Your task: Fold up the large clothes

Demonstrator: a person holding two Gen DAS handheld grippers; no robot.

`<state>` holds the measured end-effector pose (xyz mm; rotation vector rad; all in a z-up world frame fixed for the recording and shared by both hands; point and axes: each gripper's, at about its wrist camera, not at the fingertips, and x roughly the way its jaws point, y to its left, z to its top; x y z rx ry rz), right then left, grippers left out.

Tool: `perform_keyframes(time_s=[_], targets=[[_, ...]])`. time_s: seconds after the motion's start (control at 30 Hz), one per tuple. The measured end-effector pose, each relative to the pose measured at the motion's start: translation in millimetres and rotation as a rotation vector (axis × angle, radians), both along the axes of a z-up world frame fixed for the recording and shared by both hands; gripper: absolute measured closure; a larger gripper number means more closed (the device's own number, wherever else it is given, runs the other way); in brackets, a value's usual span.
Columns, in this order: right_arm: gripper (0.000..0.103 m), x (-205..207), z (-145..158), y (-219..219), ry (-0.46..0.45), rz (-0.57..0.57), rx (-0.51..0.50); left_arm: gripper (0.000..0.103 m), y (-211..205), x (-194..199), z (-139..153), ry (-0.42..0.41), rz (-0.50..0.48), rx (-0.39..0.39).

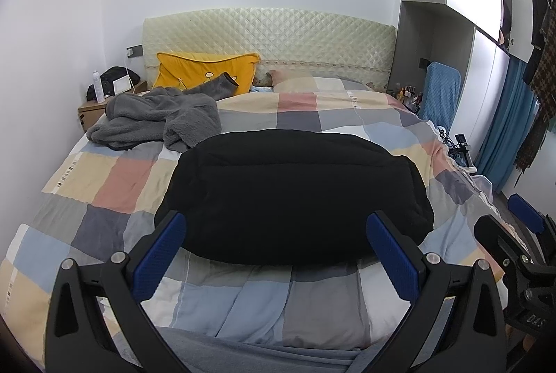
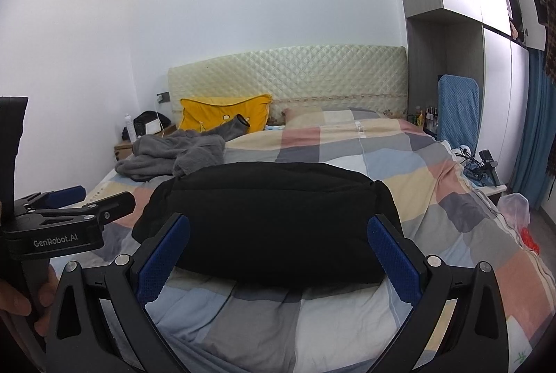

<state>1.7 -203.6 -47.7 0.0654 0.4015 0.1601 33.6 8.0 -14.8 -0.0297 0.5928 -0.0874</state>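
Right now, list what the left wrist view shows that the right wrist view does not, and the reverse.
Only the left wrist view shows the dark clothes hanging at far right. Only the right wrist view shows the plastic bag on the floor. Both show the folded black garment on the checked quilt, the grey fleece, the yellow pillow, and open jaws.

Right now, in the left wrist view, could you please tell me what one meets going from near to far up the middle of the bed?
Left gripper → black folded garment → checked quilt → quilted headboard.
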Motion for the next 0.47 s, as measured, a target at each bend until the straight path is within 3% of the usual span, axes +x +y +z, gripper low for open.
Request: perform_keyframes(time_s=[0.47], targets=[[0.0,2.0,1.8,-0.9,-0.007,-0.002,0.0,0.0,-3.8,-3.5,5.2,-0.012,-0.014,0.002]])
